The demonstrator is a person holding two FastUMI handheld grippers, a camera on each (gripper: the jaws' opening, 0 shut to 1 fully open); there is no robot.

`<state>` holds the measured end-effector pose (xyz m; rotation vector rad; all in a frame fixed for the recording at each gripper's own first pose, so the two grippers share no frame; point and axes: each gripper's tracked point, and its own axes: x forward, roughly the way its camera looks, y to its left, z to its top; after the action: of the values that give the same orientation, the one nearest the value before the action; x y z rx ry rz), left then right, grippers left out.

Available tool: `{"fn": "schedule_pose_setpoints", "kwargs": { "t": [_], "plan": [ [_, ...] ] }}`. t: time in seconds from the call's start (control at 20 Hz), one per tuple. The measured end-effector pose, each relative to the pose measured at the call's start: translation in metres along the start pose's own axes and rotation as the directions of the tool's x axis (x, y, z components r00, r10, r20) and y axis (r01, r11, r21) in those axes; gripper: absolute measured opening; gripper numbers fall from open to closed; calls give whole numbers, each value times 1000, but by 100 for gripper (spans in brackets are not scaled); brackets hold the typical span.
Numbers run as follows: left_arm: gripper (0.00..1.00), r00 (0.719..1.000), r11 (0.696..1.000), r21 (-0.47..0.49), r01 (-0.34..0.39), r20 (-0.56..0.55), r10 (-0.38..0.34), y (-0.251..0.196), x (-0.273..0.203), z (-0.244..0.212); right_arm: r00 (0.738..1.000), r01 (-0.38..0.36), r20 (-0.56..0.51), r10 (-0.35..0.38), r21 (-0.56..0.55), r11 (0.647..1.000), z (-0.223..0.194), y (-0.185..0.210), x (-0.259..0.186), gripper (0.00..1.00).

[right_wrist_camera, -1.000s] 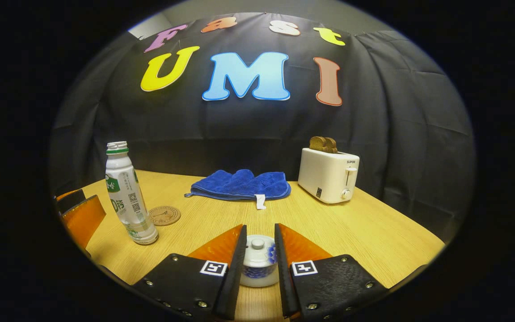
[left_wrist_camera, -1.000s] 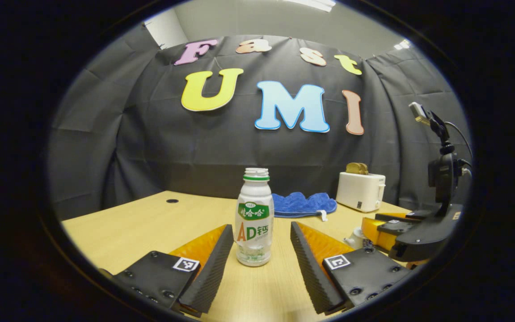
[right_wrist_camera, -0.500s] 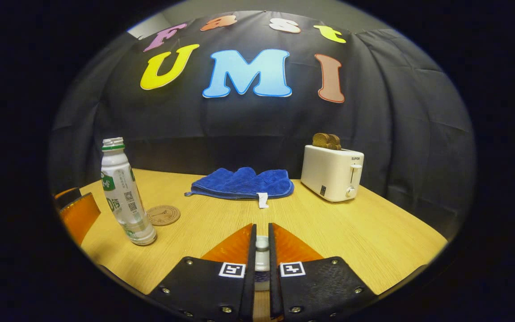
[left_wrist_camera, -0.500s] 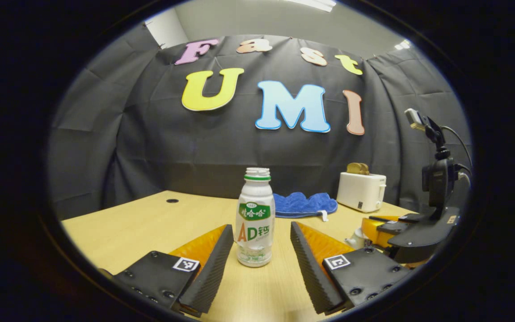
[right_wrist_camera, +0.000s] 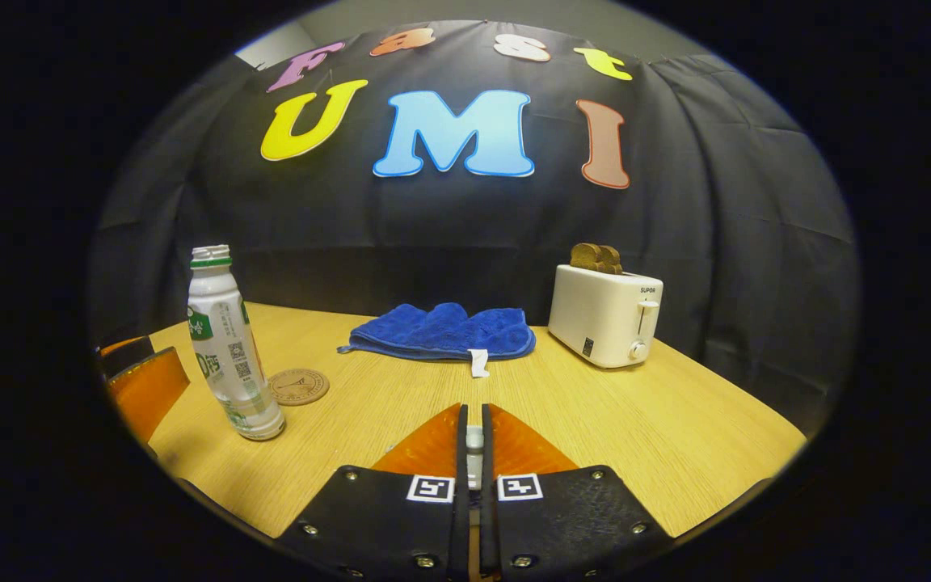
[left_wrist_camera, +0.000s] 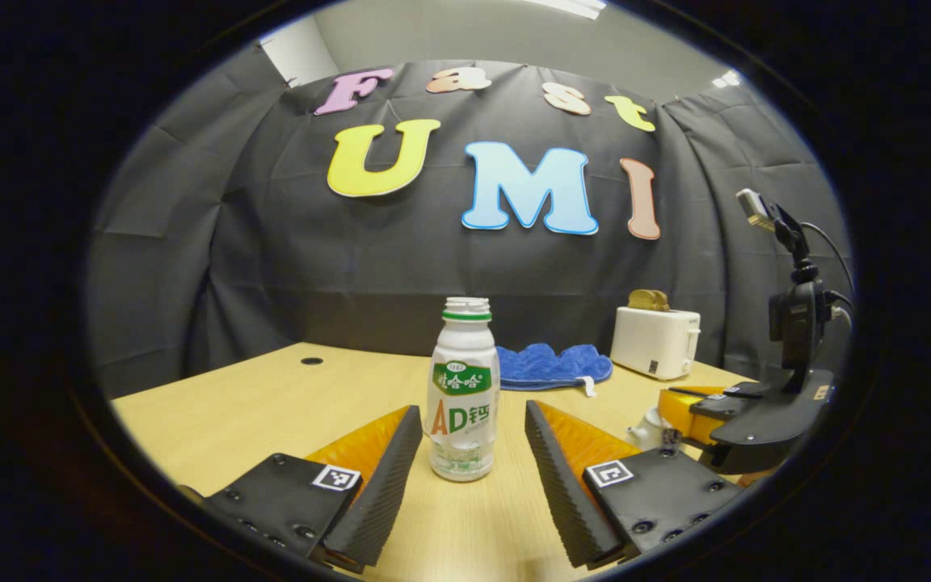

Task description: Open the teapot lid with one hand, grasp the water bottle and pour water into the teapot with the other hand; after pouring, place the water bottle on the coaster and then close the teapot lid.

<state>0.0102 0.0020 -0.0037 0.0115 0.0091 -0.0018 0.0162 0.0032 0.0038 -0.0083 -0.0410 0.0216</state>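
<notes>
A white capless water bottle (left_wrist_camera: 464, 388) with a green label stands upright on the table, between the spread fingers of my left gripper (left_wrist_camera: 472, 414), which is open and not touching it. The same bottle (right_wrist_camera: 229, 347) appears at the left of the right gripper view, just in front of the round cork coaster (right_wrist_camera: 298, 386). My right gripper (right_wrist_camera: 473, 412) is shut on the knob of the teapot lid (right_wrist_camera: 474, 440), a sliver of white between its fingers. The fingers hide the pot there. In the left gripper view a bit of the white teapot (left_wrist_camera: 643, 430) shows under the right gripper (left_wrist_camera: 744, 412).
A folded blue towel (right_wrist_camera: 441, 331) lies at the back middle of the wooden table (right_wrist_camera: 659, 436). A white toaster (right_wrist_camera: 604, 317) holding toast stands at the back right. One finger of the left gripper (right_wrist_camera: 146, 388) shows at the far left, close to the bottle.
My right gripper's fingers have closed from apart around the teapot to shut on the lid knob. The left gripper and the bottle have hardly moved.
</notes>
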Motion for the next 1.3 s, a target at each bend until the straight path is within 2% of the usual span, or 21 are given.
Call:
{"fn": "schedule_pose_setpoints", "kwargs": {
  "t": [0.15, 0.35, 0.55, 0.8, 1.3],
  "plan": [
    [93, 1000, 1000, 13, 6, 2, -6, 1, 3, 0, 998, -6, 66, 3, 37, 999, 12, -2, -5, 5],
    [96, 1000, 1000, 12, 1, 5, -1, 3, 13, 0, 985, 54, 165, -58, 24, 998, 33, -22, -16, 5],
    [99, 998, 998, 28, 59, 17, -59, -6, 28, 4, 982, 80, 168, -88, 54, 995, 30, -37, -18, 5],
    [98, 998, 996, 66, 52, 41, -54, -3, 48, 10, 981, 78, 170, -88, 67, 995, 29, -41, -21, 5],
    [99, 998, 996, 83, 22, -65, -16, 11, 87, -18, 980, 84, 170, -102, 112, 990, 29, -50, -25, 5]
  ]
}}
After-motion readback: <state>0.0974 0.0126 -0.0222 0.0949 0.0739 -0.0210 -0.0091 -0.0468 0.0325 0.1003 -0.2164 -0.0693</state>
